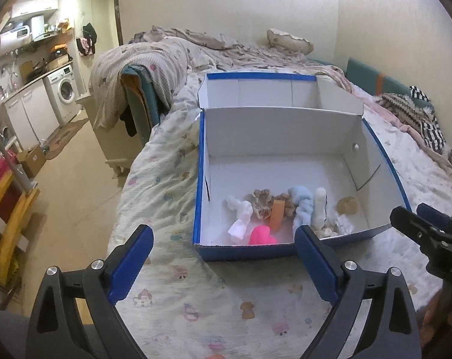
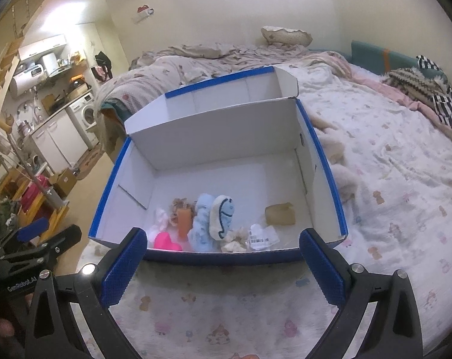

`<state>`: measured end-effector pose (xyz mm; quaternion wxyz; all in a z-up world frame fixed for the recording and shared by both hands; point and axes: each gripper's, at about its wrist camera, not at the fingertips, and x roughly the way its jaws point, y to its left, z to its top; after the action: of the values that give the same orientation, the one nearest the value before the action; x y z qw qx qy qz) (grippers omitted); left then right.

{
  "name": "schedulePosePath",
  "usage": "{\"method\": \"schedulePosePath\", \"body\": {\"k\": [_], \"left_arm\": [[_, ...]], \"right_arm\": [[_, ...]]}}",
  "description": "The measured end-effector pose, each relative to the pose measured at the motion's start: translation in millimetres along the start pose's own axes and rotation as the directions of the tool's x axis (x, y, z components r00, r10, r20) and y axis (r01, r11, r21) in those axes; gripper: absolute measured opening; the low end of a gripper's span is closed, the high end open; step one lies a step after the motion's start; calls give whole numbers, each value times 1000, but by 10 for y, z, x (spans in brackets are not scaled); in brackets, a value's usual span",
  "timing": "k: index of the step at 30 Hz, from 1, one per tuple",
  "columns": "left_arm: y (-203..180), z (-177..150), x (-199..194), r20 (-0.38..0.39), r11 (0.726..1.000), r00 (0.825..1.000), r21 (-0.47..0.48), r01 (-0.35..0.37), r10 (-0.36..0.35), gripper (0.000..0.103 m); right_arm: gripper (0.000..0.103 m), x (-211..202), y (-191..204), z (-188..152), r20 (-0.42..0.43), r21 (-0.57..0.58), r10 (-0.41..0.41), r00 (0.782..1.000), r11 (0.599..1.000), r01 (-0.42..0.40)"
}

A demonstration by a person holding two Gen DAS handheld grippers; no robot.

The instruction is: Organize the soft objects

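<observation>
- On the bed (image 1: 172, 299), near its foot-end edge, a blue box (image 1: 246, 252) with a white inside is sitting with its hinged lid (image 1: 255, 89) lying open behind it.
- The left gripper (image 1: 224, 264) is hovering just short of the box's near wall, jaws spread wide and holding nothing.
- The right gripper (image 2: 223, 264) is hanging likewise before that wall, jaws wide apart and empty.
- The soft objects are lying bunched along the box's near wall: a light blue plush (image 2: 203, 224), a white plush with a dark face (image 2: 223, 220), a white cloth piece (image 1: 240, 217), a pink heart (image 2: 165, 241), an orange piece (image 2: 184, 221) and beige scrunchies (image 1: 261, 203).
- A tan sponge (image 2: 281, 214) is resting apart from them, toward the box's right wall.
</observation>
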<state>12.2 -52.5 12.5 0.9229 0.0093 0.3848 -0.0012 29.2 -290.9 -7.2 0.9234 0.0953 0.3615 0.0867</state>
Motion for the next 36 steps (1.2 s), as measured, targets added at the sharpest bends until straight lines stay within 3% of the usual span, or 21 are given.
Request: {"method": "schedulePosePath", "body": {"k": [13,36], "left_arm": [[5,22,-99,33,999,999,-13,35,-35,95],[-18,15,-97,24,999,999,-16,30,-30,95]], "right_arm": [[103,-21,9,-7,12,-26,-18,1000,999,18],[103,-24,4,11,17,-30,-15,1000,999,16]]}}
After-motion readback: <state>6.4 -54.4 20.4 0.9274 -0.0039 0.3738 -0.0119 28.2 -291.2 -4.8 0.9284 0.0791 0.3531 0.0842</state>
